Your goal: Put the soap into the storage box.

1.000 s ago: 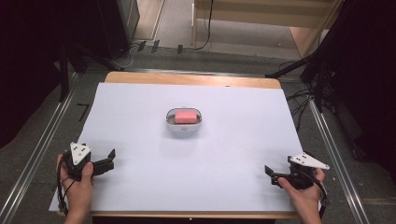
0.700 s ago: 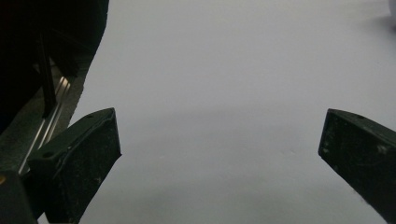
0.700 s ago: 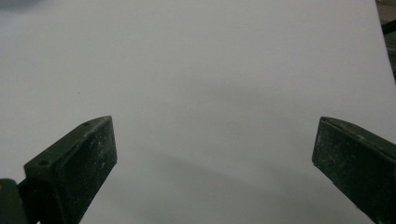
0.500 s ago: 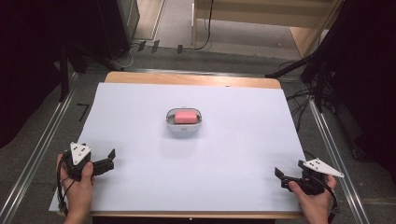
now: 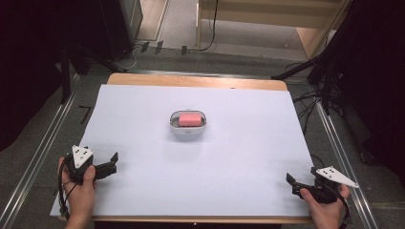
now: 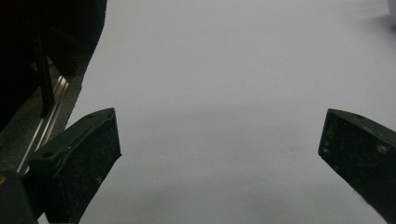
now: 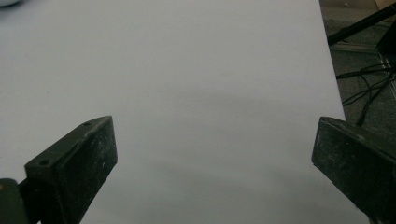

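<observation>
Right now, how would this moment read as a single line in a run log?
left tongs: open, empty, near-left corner | right tongs: open, empty, near-right corner | pink block: in white dish, mid-table, untouched

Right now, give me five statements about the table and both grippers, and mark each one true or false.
1. The pink block lies inside the white dish. True.
2. The left gripper is shut on the pink block. False: its jaws stand wide open over bare white sheet, far from the dish.
3. The right gripper is near the front right corner of the sheet. True.
4. The dish stands at the left edge of the sheet. False: it stands near the middle, between the two grippers and farther back.
5. The right gripper's jaws are closed together. False: the right gripper view shows them far apart with nothing between.
</observation>
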`<action>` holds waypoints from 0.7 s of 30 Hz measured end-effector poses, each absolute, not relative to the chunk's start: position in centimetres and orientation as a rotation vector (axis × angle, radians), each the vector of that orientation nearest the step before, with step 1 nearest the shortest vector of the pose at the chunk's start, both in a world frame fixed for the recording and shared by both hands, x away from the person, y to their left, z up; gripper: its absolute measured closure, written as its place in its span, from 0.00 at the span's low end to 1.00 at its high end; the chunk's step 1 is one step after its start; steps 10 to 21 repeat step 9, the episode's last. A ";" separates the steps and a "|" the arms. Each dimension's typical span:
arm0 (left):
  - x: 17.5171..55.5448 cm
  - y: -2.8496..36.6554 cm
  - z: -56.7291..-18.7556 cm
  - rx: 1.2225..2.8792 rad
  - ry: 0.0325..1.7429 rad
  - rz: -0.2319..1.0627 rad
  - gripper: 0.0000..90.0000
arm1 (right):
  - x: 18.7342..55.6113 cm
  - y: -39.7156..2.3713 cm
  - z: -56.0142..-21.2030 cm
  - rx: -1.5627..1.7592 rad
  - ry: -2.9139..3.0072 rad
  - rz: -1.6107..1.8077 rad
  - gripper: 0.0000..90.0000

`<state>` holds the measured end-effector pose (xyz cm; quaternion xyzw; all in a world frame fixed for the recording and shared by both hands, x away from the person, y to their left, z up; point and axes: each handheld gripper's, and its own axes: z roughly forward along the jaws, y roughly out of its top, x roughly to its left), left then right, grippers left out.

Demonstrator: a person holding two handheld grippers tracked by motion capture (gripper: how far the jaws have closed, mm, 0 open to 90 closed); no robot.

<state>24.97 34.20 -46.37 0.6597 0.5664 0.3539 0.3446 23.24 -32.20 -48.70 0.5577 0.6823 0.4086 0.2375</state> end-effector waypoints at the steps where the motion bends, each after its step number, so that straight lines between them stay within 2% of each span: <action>1: 25.0 34.2 -46.4 1.714 1.470 0.919 0.00 | 23.3 -32.2 -48.8 1.529 1.869 1.124 0.01; 21: 25.2 34.2 -46.4 1.725 1.482 0.904 0.00 | 23.4 -32.0 -48.9 1.527 1.889 1.112 0.01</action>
